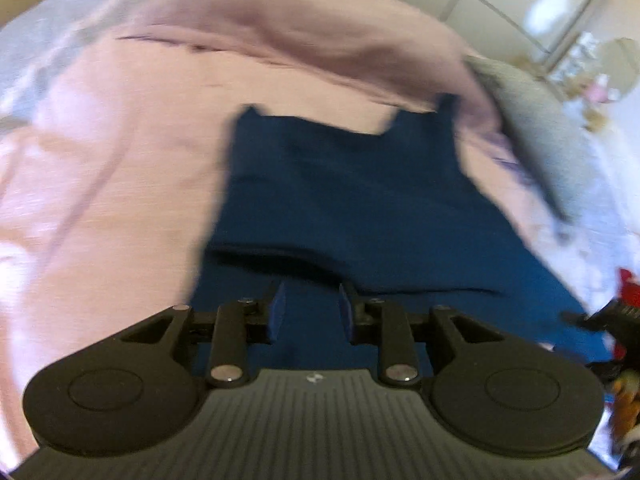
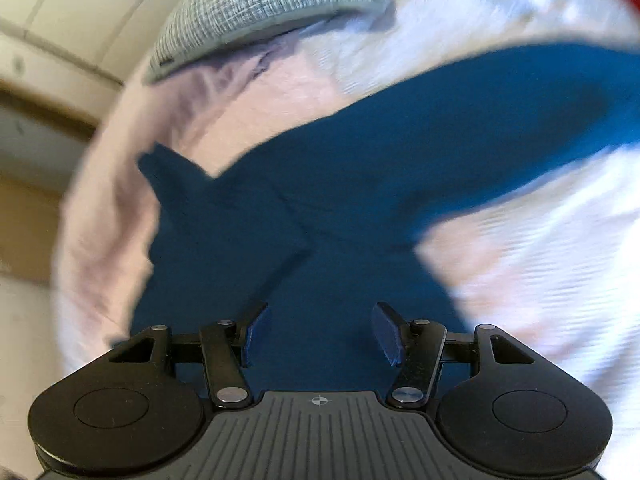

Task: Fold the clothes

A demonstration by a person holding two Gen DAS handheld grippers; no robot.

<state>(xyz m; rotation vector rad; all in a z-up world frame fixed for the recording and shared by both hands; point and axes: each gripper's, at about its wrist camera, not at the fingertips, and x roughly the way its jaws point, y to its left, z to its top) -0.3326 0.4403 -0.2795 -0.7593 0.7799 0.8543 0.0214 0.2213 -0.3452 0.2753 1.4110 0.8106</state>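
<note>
A dark blue sleeveless garment point(image 1: 352, 200) lies spread on a pink bedsheet point(image 1: 120, 160), its shoulder straps pointing away from me, with a fold line across its near part. My left gripper point(image 1: 311, 312) hovers over the near part of the garment, jaws open, holding nothing. In the right wrist view the same blue garment point(image 2: 320, 208) lies below my right gripper point(image 2: 320, 334), which is open and empty above the cloth. Both views are blurred by motion.
A grey checked pillow point(image 1: 532, 120) lies at the bed's far right; it also shows in the right wrist view point(image 2: 260, 4). The other gripper's black body and something red point(image 1: 616, 312) are at the right edge. White wardrobe doors point(image 1: 540, 8) stand behind the bed.
</note>
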